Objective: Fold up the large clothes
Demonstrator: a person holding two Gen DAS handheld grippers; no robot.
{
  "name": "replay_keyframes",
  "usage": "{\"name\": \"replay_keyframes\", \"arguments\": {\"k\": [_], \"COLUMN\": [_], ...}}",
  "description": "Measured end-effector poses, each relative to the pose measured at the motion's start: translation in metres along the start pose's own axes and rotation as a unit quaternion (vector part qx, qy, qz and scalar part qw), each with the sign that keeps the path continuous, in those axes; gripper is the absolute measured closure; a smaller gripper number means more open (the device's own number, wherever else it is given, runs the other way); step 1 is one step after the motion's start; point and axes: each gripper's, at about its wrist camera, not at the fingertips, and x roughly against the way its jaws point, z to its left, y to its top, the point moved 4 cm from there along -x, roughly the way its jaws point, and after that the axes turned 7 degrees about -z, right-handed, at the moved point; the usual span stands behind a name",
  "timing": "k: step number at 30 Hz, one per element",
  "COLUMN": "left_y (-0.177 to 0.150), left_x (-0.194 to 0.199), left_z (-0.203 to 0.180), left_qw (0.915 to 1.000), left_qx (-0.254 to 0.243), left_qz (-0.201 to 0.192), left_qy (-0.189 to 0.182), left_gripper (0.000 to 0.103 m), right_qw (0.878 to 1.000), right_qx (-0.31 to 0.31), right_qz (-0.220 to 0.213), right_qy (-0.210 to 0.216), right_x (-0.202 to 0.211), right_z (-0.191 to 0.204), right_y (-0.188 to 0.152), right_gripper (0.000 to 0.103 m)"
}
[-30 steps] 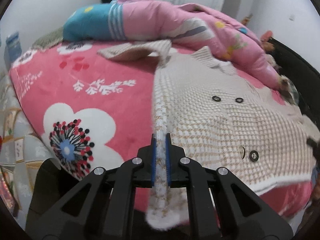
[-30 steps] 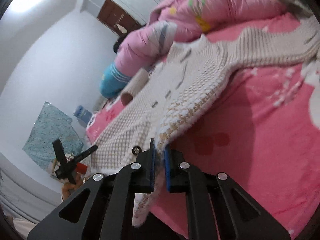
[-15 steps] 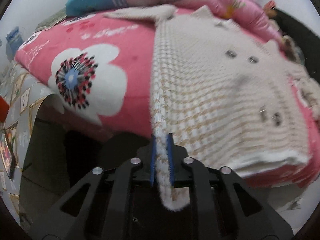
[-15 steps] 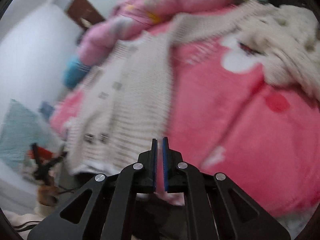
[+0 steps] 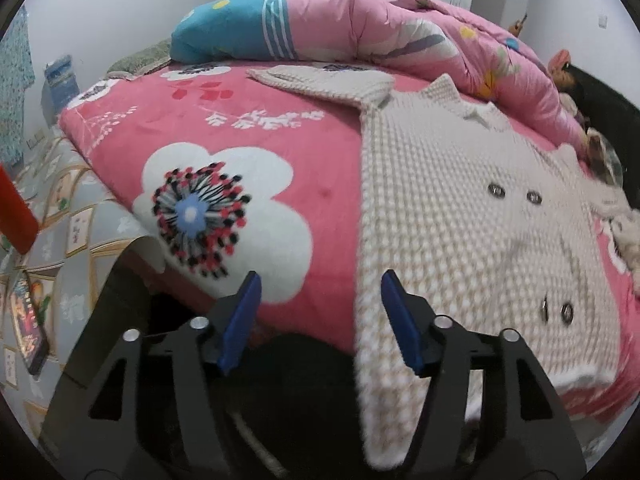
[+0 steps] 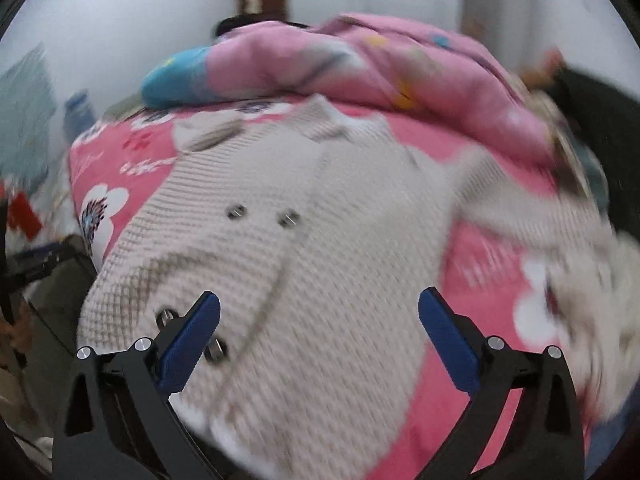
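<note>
Soft, even indoor light is spread over both views, and no harsh glare is seen. The left wrist view is fairly sharp ahead of the fingers, with slight smearing on the cardigan to their right. The right wrist view is heavily motion-blurred throughout. Both are bent by fisheye distortion and ringed by dark corners.

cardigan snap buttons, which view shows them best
Left wrist view: the cardigan is sharp there, with both pairs of snap buttons clear. Right wrist view shows them smeared by motion blur, the lower pair beside a tong finger.
</note>
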Motion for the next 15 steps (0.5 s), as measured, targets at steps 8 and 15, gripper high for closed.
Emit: {"name": "replay_keyframes", "arguments": {"k": [8, 15], "left_y": [0.042, 0.088], "left_x": [-0.054, -0.095], "left_z": [-0.010, 0.012], "left_qw": [0.9999, 0.9996], "left_qx": [-0.007, 0.027], "left_qz": [0.006, -0.004], "left_qy": [-0.009, -0.002], "left_gripper": [0.029, 0.020], "right_qw": [0.992, 0.988], "right_qx": [0.121, 0.131], "right_qz": [0.009, 0.020], "right_qy": [0.034, 0.084], "right_x": [-0.078, -0.142], "right_z": [0.088, 0.129], "right_y": [0.059, 0.092], "right_gripper": [0.006, 0.006]}}
